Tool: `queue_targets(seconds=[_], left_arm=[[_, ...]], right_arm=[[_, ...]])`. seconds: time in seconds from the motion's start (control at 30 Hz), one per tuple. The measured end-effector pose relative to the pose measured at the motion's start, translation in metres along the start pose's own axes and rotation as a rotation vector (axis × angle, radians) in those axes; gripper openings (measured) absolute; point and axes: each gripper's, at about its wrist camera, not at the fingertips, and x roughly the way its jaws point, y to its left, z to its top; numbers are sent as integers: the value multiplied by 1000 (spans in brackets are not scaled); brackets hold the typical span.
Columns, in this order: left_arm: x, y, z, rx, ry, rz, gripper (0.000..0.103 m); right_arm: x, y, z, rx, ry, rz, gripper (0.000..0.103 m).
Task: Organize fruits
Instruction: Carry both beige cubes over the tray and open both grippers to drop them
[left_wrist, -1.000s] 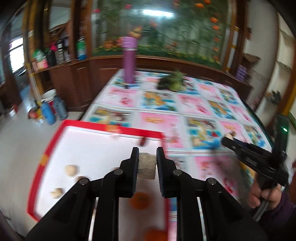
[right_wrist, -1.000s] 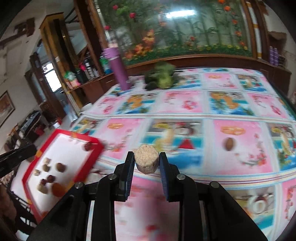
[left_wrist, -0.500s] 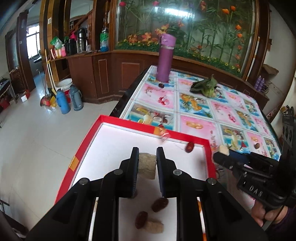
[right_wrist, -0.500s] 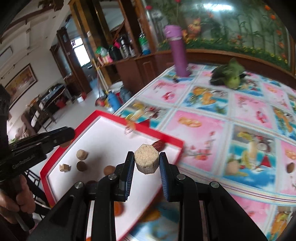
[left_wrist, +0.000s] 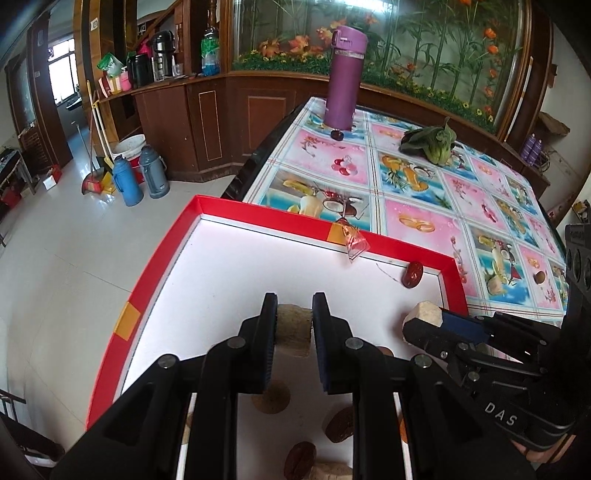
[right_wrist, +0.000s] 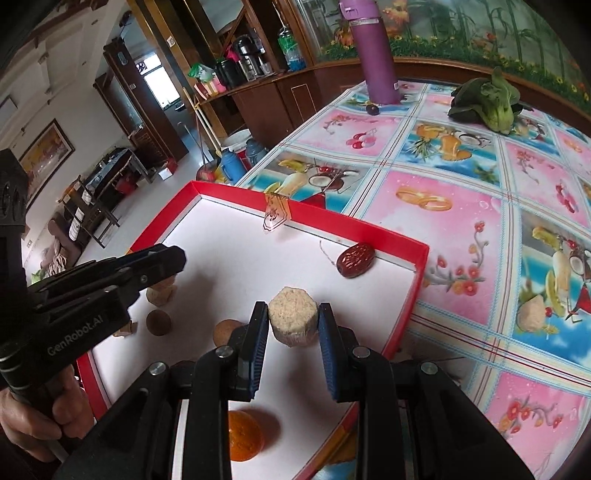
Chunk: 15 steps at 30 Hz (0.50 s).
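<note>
My left gripper is shut on a beige cork-like block above the white floor of a red-rimmed tray. My right gripper is shut on a hexagonal beige block over the same tray, near its right wall. Each gripper shows in the other's view: the right gripper to the right, the left gripper to the left. In the tray lie a red date, two brown round fruits, an orange fruit and more dates.
The tray sits at the near corner of a table with a fruit-print cloth. On the cloth are a beige lump, a small brown fruit, a purple bottle, a dark fruit and a leafy green. A tiled floor drops off on the left.
Both grippers have come in over the tray, the right one from above the tablecloth. Each still holds its beige block. The views are now steadier and closer to the tray.
</note>
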Motion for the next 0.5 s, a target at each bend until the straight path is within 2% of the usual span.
queue_targets(seconds=[0.3, 0.5], left_arm=[[11, -3, 1, 15, 27, 19, 21], [23, -7, 0, 19, 74, 43, 21]], right_arm=[[8, -2, 1, 16, 18, 8, 26], [10, 0, 1, 5, 36, 5, 27]])
